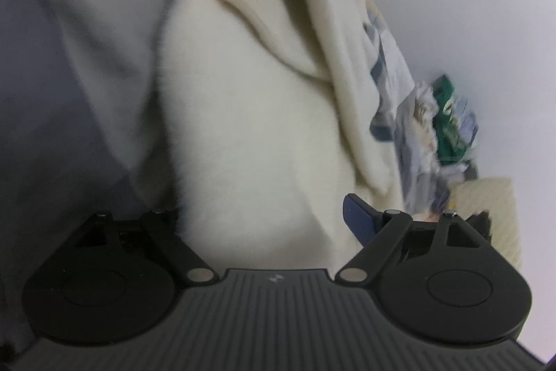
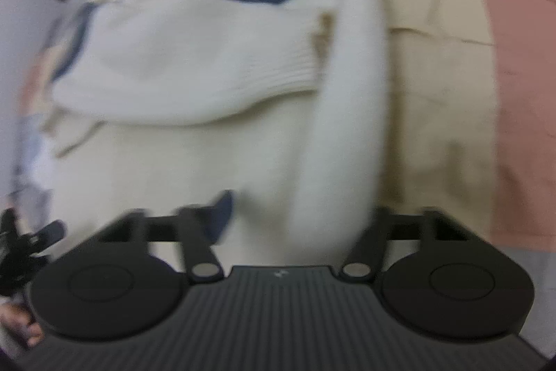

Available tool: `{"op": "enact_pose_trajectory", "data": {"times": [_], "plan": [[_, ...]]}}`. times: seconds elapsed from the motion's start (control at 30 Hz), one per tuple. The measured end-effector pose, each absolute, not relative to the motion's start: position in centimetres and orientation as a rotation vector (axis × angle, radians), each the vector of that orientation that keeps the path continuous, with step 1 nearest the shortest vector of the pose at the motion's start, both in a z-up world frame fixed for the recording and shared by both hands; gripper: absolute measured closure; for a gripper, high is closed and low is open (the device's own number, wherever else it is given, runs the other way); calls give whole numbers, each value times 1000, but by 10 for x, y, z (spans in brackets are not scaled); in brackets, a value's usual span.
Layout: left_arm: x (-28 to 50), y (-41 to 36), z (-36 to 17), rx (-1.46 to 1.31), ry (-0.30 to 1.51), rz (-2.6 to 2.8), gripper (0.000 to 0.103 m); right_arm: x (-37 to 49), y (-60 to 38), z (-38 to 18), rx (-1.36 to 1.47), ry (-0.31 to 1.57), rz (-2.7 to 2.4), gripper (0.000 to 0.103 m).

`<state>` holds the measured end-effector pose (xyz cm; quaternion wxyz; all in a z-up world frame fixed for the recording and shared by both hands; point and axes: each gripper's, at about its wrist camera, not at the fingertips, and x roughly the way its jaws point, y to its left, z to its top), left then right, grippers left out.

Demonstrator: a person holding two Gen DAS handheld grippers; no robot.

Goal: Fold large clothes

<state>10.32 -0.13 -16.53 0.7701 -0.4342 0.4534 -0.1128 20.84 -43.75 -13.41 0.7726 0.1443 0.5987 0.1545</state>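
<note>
The cream knit sweater bunches right between the right gripper fingers; whether they pinch it is too blurred to tell. The left gripper gapes wide, cream cloth between. Best seat both grips before lifting.

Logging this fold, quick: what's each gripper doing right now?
Left gripper: jaws wide, cream sweater between them; grip cannot be told.
Right gripper: apparently closed on the cream sweater, though blurred.
</note>
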Motion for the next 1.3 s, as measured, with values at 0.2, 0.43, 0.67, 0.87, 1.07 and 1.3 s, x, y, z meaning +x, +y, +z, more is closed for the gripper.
{"op": "enact_pose_trajectory", "data": {"times": [0.2,0.43,0.67,0.87,1.07,1.3], "plan": [[92,-2,-163,-933,934,-195,66,200,-437,-106,344,1151,370,82],[57,27,-133,-1121,720,-248,89,176,-486,-59,656,952,471,85],[18,47,-89,-1201,551,-362,89,141,-499,-8,792,827,580,86],[-15,56,-67,-1276,467,-430,90,102,-534,41,844,699,686,92],[-56,60,-47,-1242,449,-489,90,82,-544,49,804,684,690,92],[-91,67,-23,-1232,383,-576,90,60,-562,59,856,611,695,92]]}}
